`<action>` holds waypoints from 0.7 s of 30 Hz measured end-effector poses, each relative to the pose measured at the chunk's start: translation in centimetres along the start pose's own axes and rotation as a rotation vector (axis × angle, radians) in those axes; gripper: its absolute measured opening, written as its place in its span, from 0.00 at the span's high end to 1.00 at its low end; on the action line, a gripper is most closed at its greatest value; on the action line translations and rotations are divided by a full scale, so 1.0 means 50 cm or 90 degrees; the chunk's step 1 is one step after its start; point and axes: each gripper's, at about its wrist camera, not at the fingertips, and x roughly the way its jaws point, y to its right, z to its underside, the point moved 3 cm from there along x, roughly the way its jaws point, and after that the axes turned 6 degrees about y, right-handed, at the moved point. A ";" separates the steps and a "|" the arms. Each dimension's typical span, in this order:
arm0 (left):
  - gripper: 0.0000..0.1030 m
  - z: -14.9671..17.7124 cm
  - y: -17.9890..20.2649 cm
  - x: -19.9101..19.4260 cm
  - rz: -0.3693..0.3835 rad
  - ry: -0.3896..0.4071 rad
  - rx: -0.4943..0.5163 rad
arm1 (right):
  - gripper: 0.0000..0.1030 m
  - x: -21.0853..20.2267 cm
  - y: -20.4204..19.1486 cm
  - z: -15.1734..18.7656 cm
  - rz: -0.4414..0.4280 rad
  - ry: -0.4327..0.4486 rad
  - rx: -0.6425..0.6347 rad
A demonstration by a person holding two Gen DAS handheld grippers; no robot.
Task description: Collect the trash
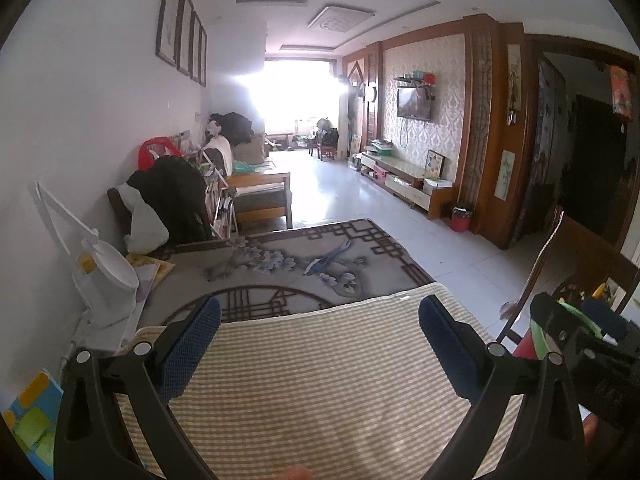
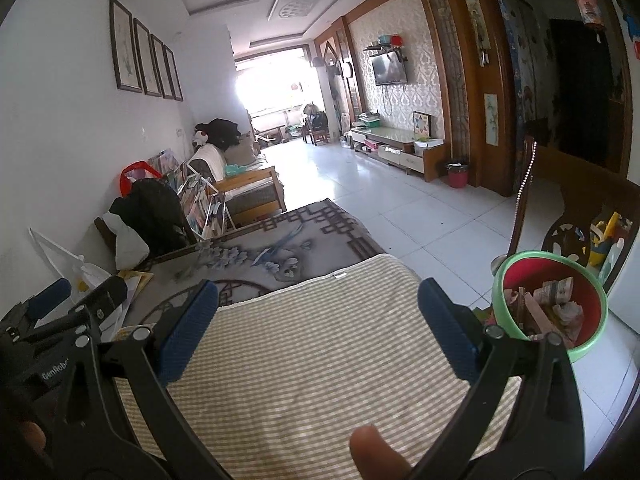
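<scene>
**Both grippers idle over a bare mat, bin already loaded**

A long living room runs away from the cameras, with a white tiled floor (image 2: 420, 216), a sofa (image 1: 256, 184) on the left wall and a TV (image 2: 389, 67) on the right. Nearer in, a table carries a grey patterned tablecloth (image 1: 288, 260), and over its near end lies a beige striped mat (image 2: 312, 344). A white desk lamp (image 1: 104, 276) stands at the table's left edge.

Just beside the table's right edge is the trash bin (image 2: 554, 300), red inside with a green rim. It holds crumpled paper and wrappers (image 2: 556, 300). A second small red bin (image 2: 457, 174) stands well away, near the TV cabinet.

The left gripper (image 1: 320, 344) hangs above the mat with its jaws spread wide and nothing between them. The right gripper (image 2: 318, 330) does the same, wide apart and empty, with the bin close to its right finger. A fingertip (image 2: 372, 456) of the person shows at the bottom of the right wrist view.

No loose trash is visible on the mat or on the tablecloth in either view. My judgement is that the collecting is at or near its end. The next move would call for a look around the table's edges and the floor for any leftover piece. If none turns up, both grippers can simply draw back.
</scene>
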 end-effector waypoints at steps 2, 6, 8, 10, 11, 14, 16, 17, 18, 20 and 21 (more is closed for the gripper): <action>0.08 -0.002 -0.008 0.004 -0.002 -0.003 -0.009 | 0.04 0.002 -0.002 -0.001 0.001 -0.002 0.001; 0.08 -0.001 -0.016 0.005 -0.009 -0.002 -0.016 | 0.04 0.003 -0.001 -0.001 0.001 -0.002 0.001; 0.08 -0.001 -0.017 0.006 -0.011 -0.004 -0.016 | 0.04 0.004 -0.001 0.000 0.001 -0.003 0.000; 0.08 -0.001 -0.017 0.006 -0.012 -0.003 -0.016 | 0.04 0.005 -0.001 0.002 -0.001 -0.003 0.000; 0.08 0.000 -0.018 0.005 -0.013 -0.002 -0.016 | 0.04 0.007 -0.001 0.003 -0.001 -0.003 -0.001; 0.08 0.002 -0.018 0.008 -0.014 -0.007 -0.015 | 0.04 0.016 0.001 0.011 -0.002 -0.014 -0.006; 0.08 0.004 -0.019 0.012 -0.015 -0.012 -0.013 | 0.04 0.021 0.002 0.015 -0.004 -0.022 -0.007; 0.08 0.006 -0.019 0.013 -0.016 -0.014 -0.011 | 0.04 0.022 0.004 0.016 -0.005 -0.023 -0.006; 0.08 0.008 -0.019 0.014 -0.020 -0.015 -0.008 | 0.04 0.023 0.006 0.016 -0.005 -0.024 -0.005; 0.08 0.008 -0.019 0.016 -0.022 -0.017 -0.005 | 0.04 0.022 0.007 0.017 -0.005 -0.024 -0.005; 0.08 0.008 -0.019 0.017 -0.022 -0.018 -0.006 | 0.04 0.023 0.008 0.017 -0.004 -0.025 -0.005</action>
